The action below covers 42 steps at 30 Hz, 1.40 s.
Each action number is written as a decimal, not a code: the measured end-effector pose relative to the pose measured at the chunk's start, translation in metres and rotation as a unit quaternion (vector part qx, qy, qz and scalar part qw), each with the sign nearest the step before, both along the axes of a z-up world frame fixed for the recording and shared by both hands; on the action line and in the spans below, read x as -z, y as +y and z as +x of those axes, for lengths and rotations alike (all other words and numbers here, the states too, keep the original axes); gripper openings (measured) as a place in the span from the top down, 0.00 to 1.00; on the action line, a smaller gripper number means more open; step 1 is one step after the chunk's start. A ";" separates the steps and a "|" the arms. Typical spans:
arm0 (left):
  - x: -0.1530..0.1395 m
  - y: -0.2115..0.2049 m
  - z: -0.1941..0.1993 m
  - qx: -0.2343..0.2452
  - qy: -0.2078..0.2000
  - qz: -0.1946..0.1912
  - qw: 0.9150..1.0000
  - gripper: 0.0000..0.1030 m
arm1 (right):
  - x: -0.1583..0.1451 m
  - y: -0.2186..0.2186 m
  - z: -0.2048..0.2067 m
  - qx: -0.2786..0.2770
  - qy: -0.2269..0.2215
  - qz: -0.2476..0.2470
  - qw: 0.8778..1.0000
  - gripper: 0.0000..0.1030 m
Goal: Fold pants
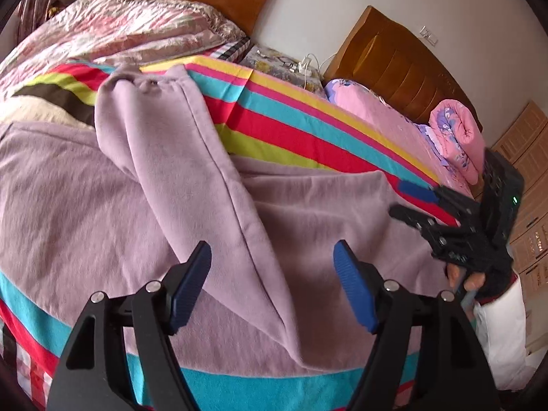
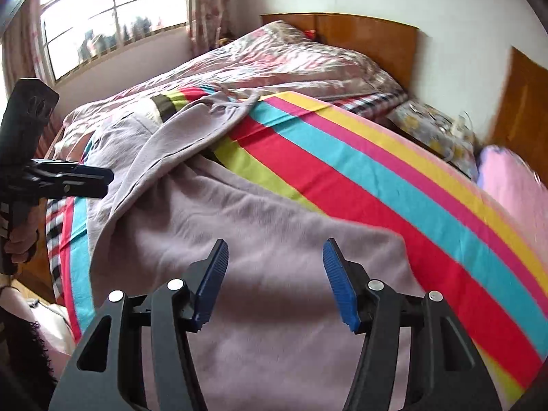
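The lilac pants (image 1: 191, 171) are lying across the striped blanket (image 1: 308, 126) on the bed, one leg doubled diagonally over the rest. The left tool (image 1: 272, 274) and right tool (image 2: 275, 274) are both hanging open above the fabric, gripping nothing. Smoothing before regripping the fold's corners seems wise. The waistband is lying beyond both views.

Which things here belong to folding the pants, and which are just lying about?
Belong to the job:
lilac pants
left tool, open
right tool, open
striped sheet

Just lying about:
floral quilt
rolled pink blanket
white cables
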<state>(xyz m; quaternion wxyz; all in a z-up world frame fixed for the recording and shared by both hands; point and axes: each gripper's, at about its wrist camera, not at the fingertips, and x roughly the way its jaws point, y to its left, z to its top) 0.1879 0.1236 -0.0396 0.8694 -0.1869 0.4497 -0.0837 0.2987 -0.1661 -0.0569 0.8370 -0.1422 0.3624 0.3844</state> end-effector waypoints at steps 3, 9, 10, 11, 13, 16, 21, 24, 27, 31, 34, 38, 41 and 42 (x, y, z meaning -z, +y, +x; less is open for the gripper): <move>0.010 -0.009 -0.014 0.010 0.032 -0.006 0.999 0.28 | 0.007 0.032 0.035 -0.080 0.000 -0.025 0.997 0.53; 0.035 -0.022 -0.010 0.014 0.084 -0.005 0.996 0.28 | 0.030 0.084 0.062 -0.209 0.041 -0.073 0.974 0.63; 0.040 -0.024 -0.008 0.016 0.094 -0.003 0.995 0.29 | 0.033 0.089 0.063 -0.226 0.047 -0.079 0.970 0.69; 0.044 -0.025 -0.007 0.015 0.103 0.006 0.995 0.29 | 0.038 0.094 0.060 -0.242 0.051 -0.089 0.965 0.71; 0.047 -0.028 -0.007 0.013 0.099 0.020 0.995 0.31 | 0.044 0.097 0.054 -0.262 0.041 -0.101 0.959 0.72; 0.046 -0.029 -0.009 0.006 0.093 0.061 0.994 0.63 | 0.042 0.094 0.054 -0.265 0.035 -0.094 0.959 0.89; 0.045 -0.026 -0.019 0.018 0.084 0.062 0.994 0.86 | 0.038 0.091 0.023 -0.257 -0.038 -0.114 0.959 0.96; 0.035 -0.027 -0.030 0.013 0.056 0.063 0.996 0.87 | 0.016 0.082 0.023 -0.221 -0.069 -0.082 0.969 0.96; 0.032 -0.029 -0.031 0.012 0.054 0.070 0.996 0.87 | 0.009 0.083 0.032 -0.192 -0.088 -0.081 0.974 0.96; 0.048 -0.027 -0.034 0.002 0.069 0.066 0.995 0.87 | 0.046 0.096 0.048 -0.168 -0.068 -0.107 0.978 0.93; 0.048 -0.025 -0.037 0.005 0.069 0.070 0.995 0.84 | 0.045 0.089 0.060 -0.139 -0.040 -0.072 0.987 0.73; 0.048 -0.021 -0.041 0.006 0.071 0.059 0.996 0.82 | 0.023 0.049 0.080 -0.087 -0.014 -0.028 0.996 0.62; 0.047 -0.023 -0.044 0.010 0.068 0.057 0.996 0.80 | 0.020 0.021 0.086 -0.062 -0.009 -0.036 0.997 0.63; 0.046 -0.025 -0.040 0.011 0.068 0.057 0.996 0.78 | 0.023 0.015 0.085 -0.062 -0.001 -0.039 0.997 0.63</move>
